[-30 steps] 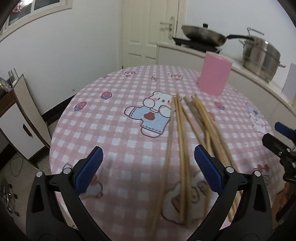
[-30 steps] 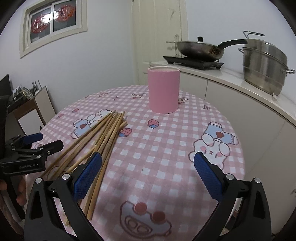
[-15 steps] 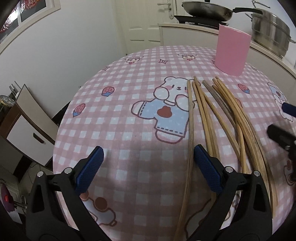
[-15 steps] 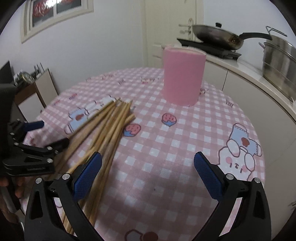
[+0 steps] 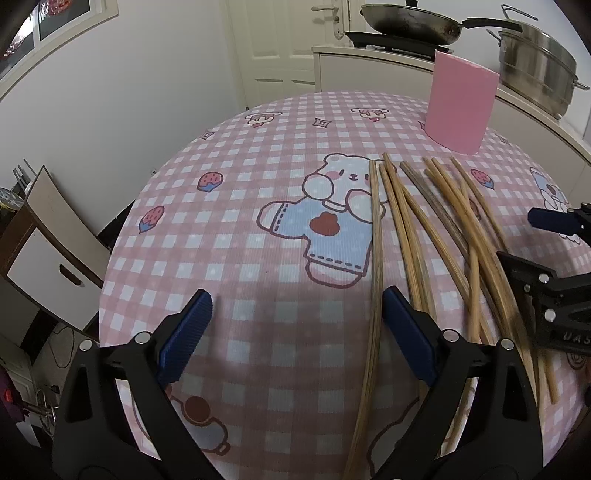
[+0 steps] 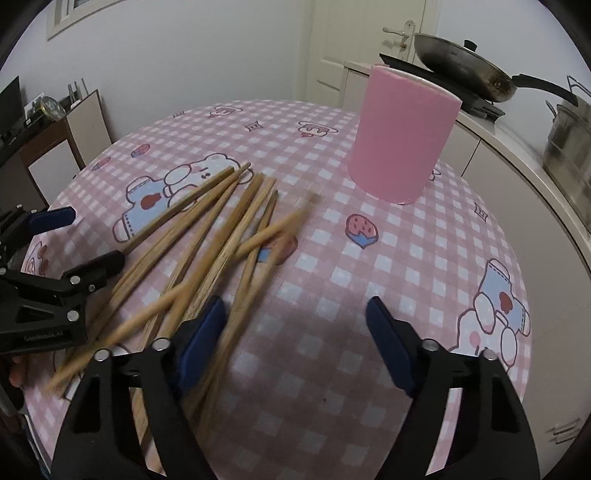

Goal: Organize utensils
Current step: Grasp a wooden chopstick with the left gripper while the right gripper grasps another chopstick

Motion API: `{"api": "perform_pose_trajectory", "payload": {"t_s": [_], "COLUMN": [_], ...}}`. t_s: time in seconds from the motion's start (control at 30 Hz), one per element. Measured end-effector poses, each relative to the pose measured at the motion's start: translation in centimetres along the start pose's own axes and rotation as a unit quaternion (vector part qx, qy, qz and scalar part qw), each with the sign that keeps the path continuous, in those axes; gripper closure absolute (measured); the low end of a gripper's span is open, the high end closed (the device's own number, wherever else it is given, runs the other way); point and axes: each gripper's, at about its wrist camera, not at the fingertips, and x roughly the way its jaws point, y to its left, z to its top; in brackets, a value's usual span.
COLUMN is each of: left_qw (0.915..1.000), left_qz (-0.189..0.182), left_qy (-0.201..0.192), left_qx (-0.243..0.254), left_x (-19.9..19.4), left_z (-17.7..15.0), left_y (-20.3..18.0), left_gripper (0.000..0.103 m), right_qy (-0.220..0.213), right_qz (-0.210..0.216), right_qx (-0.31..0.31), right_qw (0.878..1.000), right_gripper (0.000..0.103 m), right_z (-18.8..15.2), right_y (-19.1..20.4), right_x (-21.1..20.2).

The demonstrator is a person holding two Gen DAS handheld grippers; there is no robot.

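Note:
Several wooden chopsticks (image 5: 413, 236) lie fanned out on the pink checked tablecloth (image 5: 229, 258), below an upright pink cup (image 5: 460, 107). My left gripper (image 5: 297, 332) hovers low over the cloth with its jaws closing; one chopstick runs just inside its right finger, untouched by the pads. My right gripper (image 6: 295, 341) is at the near end of the chopsticks (image 6: 221, 221), jaws closing. A couple of sticks lie against its left finger, and the right pad is far from them. The pink cup (image 6: 402, 136) stands beyond. Each gripper also shows in the other's view: right gripper (image 5: 521, 238), left gripper (image 6: 94, 238).
A counter behind the table carries a wok (image 5: 410, 22) on a hob and a steel pot (image 5: 535, 62). A white door (image 5: 280, 48) is at the back. A low cabinet (image 5: 40, 251) stands left of the round table's edge.
Both grippers have come lower and closer to the chopsticks. The right gripper's jaws have narrowed, and the sticks around it have shifted and spread, some blurred.

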Motion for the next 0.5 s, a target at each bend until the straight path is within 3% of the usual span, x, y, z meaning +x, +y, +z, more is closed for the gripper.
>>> {"api": "perform_pose_trajectory", "payload": {"t_s": [0.1, 0.2, 0.43, 0.5], "left_qw": [1.0000, 0.9997, 0.9982, 0.9979], "left_qz": [-0.002, -0.024, -0.058, -0.060], "left_qy": [0.000, 0.000, 0.017, 0.022], "left_qx": [-0.001, 0.000, 0.001, 0.005], "left_x": [0.0, 0.1, 1.3, 1.6], "left_z": [0.0, 0.1, 2.0, 2.3], "left_y": [0.0, 0.1, -0.4, -0.4], "left_gripper": [0.013, 0.022, 0.030, 0.034], "right_qy": [0.003, 0.013, 0.042, 0.048], "right_qz": [0.017, 0.040, 0.116, 0.117], "right_qx": [0.013, 0.021, 0.078, 0.084], "right_qw": [1.000, 0.999, 0.989, 0.988], "right_gripper": [0.046, 0.057, 0.062, 0.064], "right_z": [0.0, 0.3, 1.9, 2.4], "right_y": [-1.0, -1.8, -4.4, -5.0], "right_x": [-0.1, 0.0, 1.0, 1.2]}}
